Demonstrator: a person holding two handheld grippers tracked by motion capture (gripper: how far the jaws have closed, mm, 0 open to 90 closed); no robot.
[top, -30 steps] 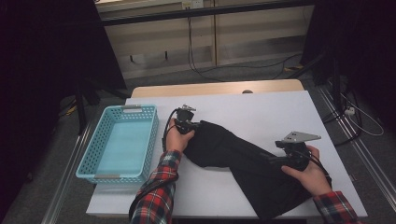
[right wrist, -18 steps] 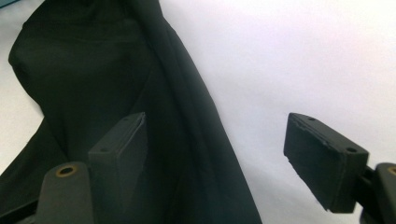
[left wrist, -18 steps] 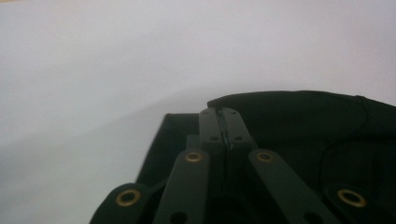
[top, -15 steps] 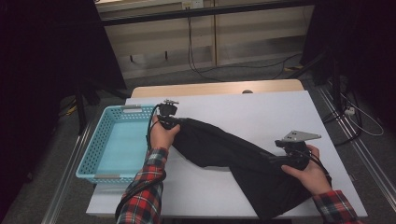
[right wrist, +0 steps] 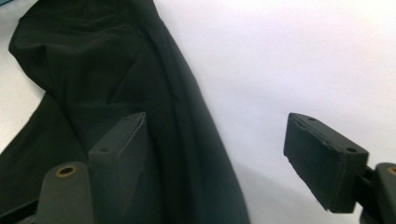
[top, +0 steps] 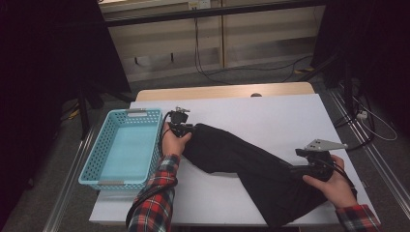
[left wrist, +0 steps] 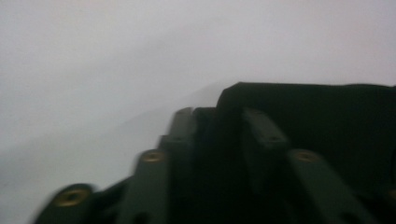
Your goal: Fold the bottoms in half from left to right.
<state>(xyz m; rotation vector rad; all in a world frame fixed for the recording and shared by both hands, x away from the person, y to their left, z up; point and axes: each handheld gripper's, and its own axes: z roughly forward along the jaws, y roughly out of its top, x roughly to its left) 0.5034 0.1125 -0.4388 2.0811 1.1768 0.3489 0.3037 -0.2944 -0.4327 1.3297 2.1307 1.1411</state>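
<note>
Across the middle of the white table top (top: pixel 270 116) lies a long black cloth garment (top: pixel 251 166), stretched out on a slant, so that's the thing to watch. Its upper end sits just beside the light blue perforated plastic basket (top: pixel 123 147), and from there it runs away from the basket toward the near right corner of the table, where it widens into a bigger dark heap hanging at the table's edge. At the basket end, the left gripper (top: pixel 186 129) is right on the cloth's tip, held by a hand coming out of a red plaid sleeve (top: pixel 157 203). Its jaws have just been opening, and in the left gripper view the black fabric (left wrist: pixel 299 121) sits between and over them, but that shot is pretty blurry, so I honestly can't tell if the pads press on the cloth or have let go. Far from the basket, at the wide end, the right gripper (top: pixel 309 166) rests against the garment with its grey three-cornered plate on top. In the right gripper view its jaws stand well apart: one pad lies on the dark cloth (right wrist: pixel 116 84), the other hovers over bare white table (right wrist: pixel 289 56), so nothing is clamped there. The basket itself stands at the table's left edge.
</note>
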